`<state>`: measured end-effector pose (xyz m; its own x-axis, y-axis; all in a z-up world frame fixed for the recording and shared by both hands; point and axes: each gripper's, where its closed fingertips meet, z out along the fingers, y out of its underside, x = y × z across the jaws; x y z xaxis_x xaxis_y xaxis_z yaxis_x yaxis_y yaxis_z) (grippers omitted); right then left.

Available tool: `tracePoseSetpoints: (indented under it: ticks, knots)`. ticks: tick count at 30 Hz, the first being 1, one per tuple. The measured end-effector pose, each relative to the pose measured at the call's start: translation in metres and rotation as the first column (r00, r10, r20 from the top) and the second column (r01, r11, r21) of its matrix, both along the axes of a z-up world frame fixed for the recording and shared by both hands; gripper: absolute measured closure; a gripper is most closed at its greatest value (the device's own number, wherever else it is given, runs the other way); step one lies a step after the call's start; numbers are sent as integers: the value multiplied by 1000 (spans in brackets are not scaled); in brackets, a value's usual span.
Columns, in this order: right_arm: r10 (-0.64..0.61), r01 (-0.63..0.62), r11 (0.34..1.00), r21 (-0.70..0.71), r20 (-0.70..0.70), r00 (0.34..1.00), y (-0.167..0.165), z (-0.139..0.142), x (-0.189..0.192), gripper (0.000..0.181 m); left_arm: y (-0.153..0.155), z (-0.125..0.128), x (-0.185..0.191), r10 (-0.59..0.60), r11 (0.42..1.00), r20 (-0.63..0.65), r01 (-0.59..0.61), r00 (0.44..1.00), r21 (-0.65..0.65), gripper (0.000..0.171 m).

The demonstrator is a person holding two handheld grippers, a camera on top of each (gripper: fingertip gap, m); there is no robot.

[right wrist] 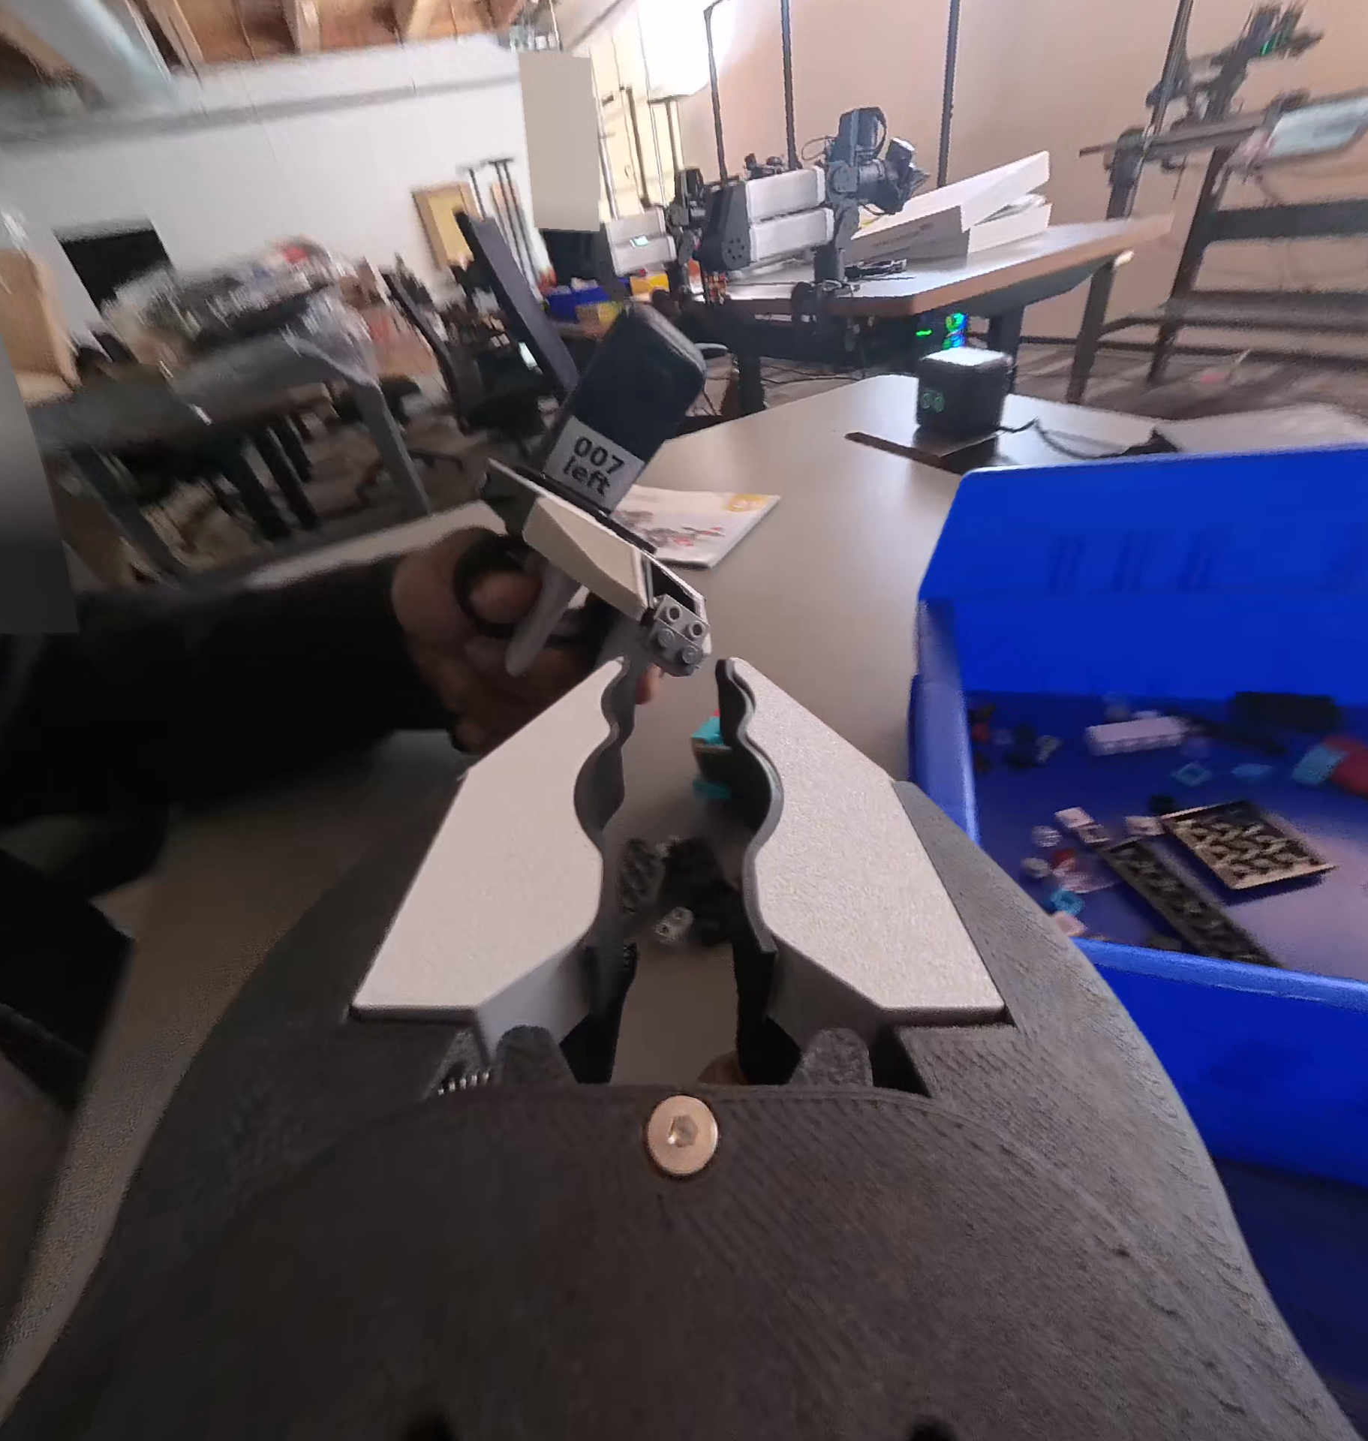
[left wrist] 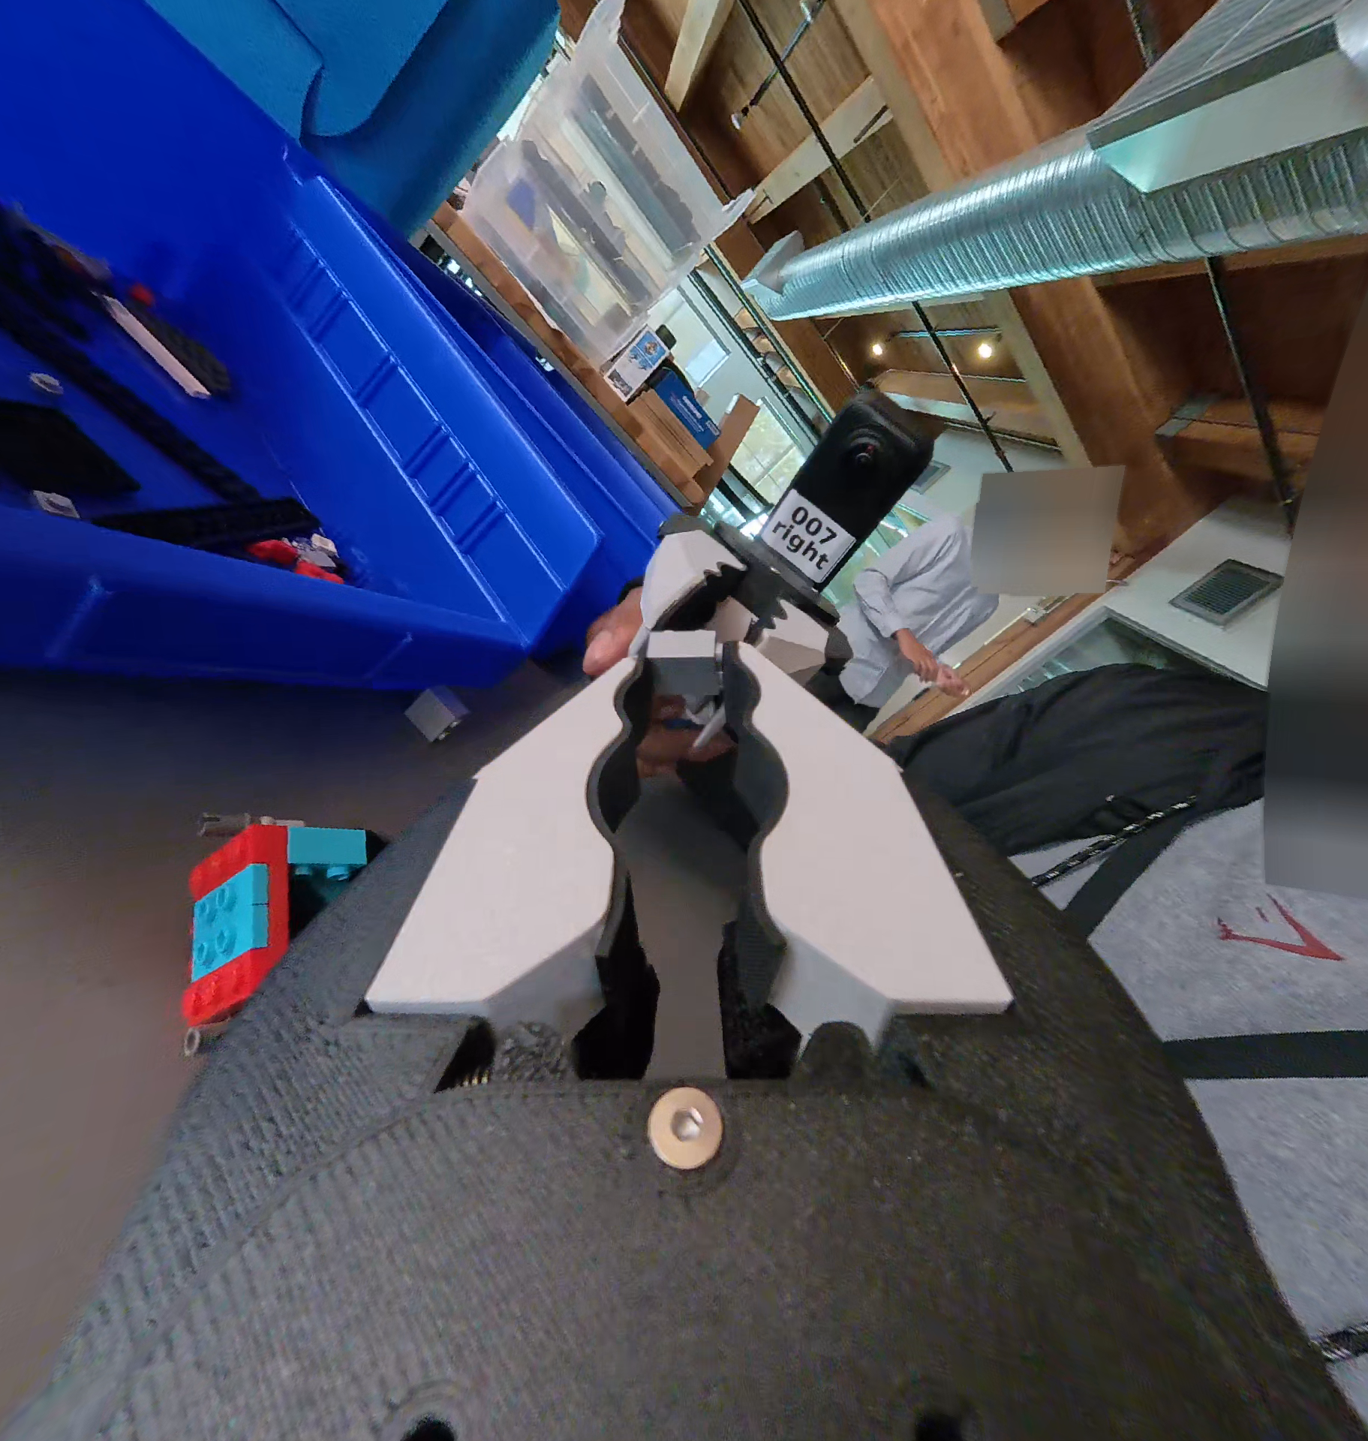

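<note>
While both grippers hang above the grey table [right wrist: 805, 561], I see them facing each other almost tip to tip. My left gripper [left wrist: 684, 670] is closed on a small grey brick [left wrist: 682, 663]; its two white fingers [left wrist: 540, 842] meet on the brick at their very tips. From the right wrist view the same brick [right wrist: 676, 635] shows its studs, pinched at the end of the left gripper [right wrist: 676, 643], with a hand [right wrist: 478, 639] in a dark sleeve on the trigger.

My right gripper [right wrist: 673, 678] holds nothing. Its jaws stand a little apart, a narrow gap at the tips, and the brick sits just above and left of that gap, close to the left finger [right wrist: 509, 842] though I cannot tell whether they touch. In the left wrist view the right gripper [left wrist: 731, 624] sits just behind the brick, its black camera [left wrist: 860, 476] rising above it.

A blue bin [right wrist: 1164, 546] stands on the table to my right, with loose black plates [right wrist: 1242, 846] and small pieces in red, teal and white on its floor. In the left wrist view the bin [left wrist: 369, 437] fills the upper left. On the table beside the left gripper lies a red and teal block [left wrist: 232, 920], and a single grey brick [left wrist: 435, 711] rests near the bin's foot. A teal piece [right wrist: 708, 760] shows between my right fingers, down on the table. A booklet [right wrist: 696, 522] lies farther off.

A person in a light shirt [left wrist: 914, 608] stands in the background.
</note>
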<state>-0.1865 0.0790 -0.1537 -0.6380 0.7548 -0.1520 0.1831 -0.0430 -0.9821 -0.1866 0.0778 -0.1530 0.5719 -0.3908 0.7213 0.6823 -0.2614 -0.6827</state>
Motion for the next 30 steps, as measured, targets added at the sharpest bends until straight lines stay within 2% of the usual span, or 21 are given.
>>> tracePoseSetpoints:
  ticks: [2, 12, 30]
  knots:
    - [5, -5, 999, 32, -18, 1000, -1, -1, 1, 160, 0, 0, 2, -11, 1000, 2, 11, 1000, 1, 153]
    - [80, -79, 996, -32, 27, 996, -6, -2, 7, 163, 2, -5, 12, -65, 998, 25, 65, 998, -15, 153]
    - [119, -109, 986, -125, 72, 990, -5, 0, 8, 162, 3, -3, 14, -84, 996, 86, 84, 993, 9, 153]
